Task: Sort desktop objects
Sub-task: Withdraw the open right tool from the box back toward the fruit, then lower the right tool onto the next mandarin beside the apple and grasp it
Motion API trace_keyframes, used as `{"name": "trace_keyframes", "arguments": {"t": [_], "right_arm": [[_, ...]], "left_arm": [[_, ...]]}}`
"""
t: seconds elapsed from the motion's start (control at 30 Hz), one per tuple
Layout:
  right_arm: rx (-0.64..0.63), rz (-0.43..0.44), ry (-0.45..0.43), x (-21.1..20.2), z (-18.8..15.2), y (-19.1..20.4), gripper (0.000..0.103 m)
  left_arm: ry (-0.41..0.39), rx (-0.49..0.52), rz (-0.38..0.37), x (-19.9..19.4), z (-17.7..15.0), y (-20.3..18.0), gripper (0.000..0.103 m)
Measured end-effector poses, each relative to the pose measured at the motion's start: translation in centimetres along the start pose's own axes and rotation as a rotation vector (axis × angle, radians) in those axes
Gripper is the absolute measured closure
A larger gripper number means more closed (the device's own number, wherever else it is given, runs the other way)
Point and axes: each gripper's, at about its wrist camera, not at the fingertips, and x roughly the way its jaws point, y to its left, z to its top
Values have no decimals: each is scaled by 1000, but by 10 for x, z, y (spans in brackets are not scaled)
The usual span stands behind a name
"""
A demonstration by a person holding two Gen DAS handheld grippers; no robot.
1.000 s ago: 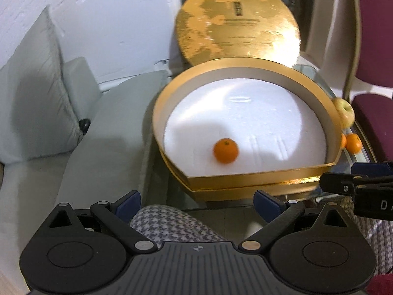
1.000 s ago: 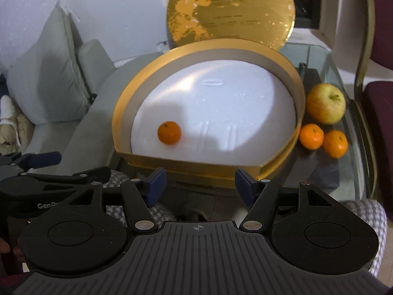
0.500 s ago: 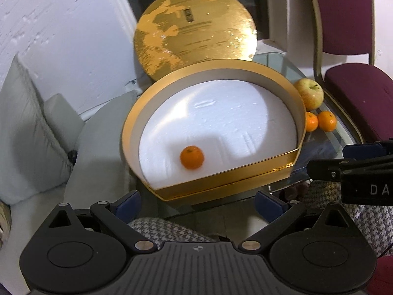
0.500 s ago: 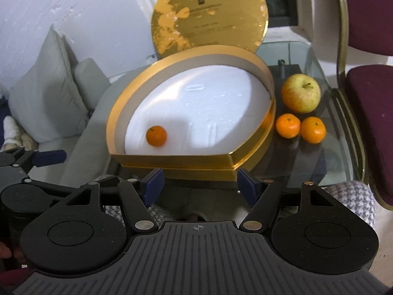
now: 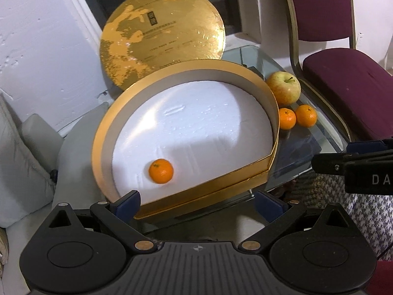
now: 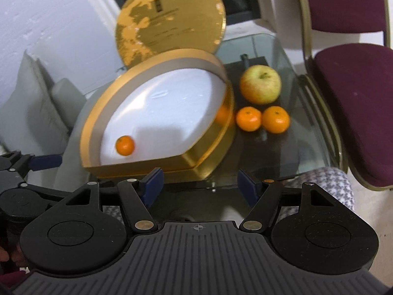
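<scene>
A gold round box [image 5: 274,132] [image 6: 93,127] with a white foam floor sits on a glass table [image 5: 307,145] [image 6: 307,127]. One tangerine [image 5: 161,171] [image 6: 125,145] lies inside it near the front left. To the right of the box, on the glass, are two more tangerines [image 5: 287,118] [image 6: 248,119] and a yellow-green apple [image 5: 284,87] [image 6: 260,84]. My left gripper [image 5: 198,203] is open and empty, back from the box's front edge. Also open and empty, my right gripper [image 6: 199,184] hangs before the table's front edge.
The gold lid [image 5: 163,38] [image 6: 169,17] leans upright against the wall behind the box. A maroon chair [image 5: 348,78] [image 6: 353,93] stands close on the right. A grey cushioned sofa [image 5: 27,147] [image 6: 36,93] lies left of the table. Houndstooth fabric [image 5: 343,211] is below the table's front.
Both views have swung right and pulled back; the apple and the two loose tangerines now show fully. The tangerine in the box has not moved. Both grippers stay open.
</scene>
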Motion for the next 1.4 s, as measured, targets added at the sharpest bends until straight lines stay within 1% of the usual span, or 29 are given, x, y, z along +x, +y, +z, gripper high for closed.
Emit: {"name": "trace_keyframes", "arguments": {"t": [0.37, 0.6, 0.77, 0.87, 0.97, 1.07, 1.23, 1.3, 1.37, 1.4], "right_arm": [[62, -78, 2, 24, 17, -33, 31], [80, -145, 4, 56, 37, -54, 33], [123, -190, -5, 80, 50, -75, 37], [161, -194, -12, 93, 55, -88, 37], [207, -176, -23, 103, 59, -100, 39], [242, -155, -26, 114, 63, -106, 40], [274, -145, -15, 127, 68, -110, 41], [295, -142, -13, 130, 68, -112, 43], [317, -138, -10, 132, 68, -113, 47], [327, -137, -9, 134, 68, -114, 47]], "left_arm": [[28, -42, -12, 29, 22, 2, 2], [36, -69, -9, 49, 38, 6, 2], [59, -93, -3, 64, 45, 12, 2], [76, -102, -1, 72, 46, 14, 2], [92, -110, 1, 78, 47, 17, 2], [105, -117, 2, 83, 47, 19, 2], [120, -117, -2, 88, 46, 19, 2], [123, -117, -3, 88, 45, 19, 2], [125, -117, -4, 88, 44, 19, 2], [125, -118, -4, 88, 44, 20, 2]]}}
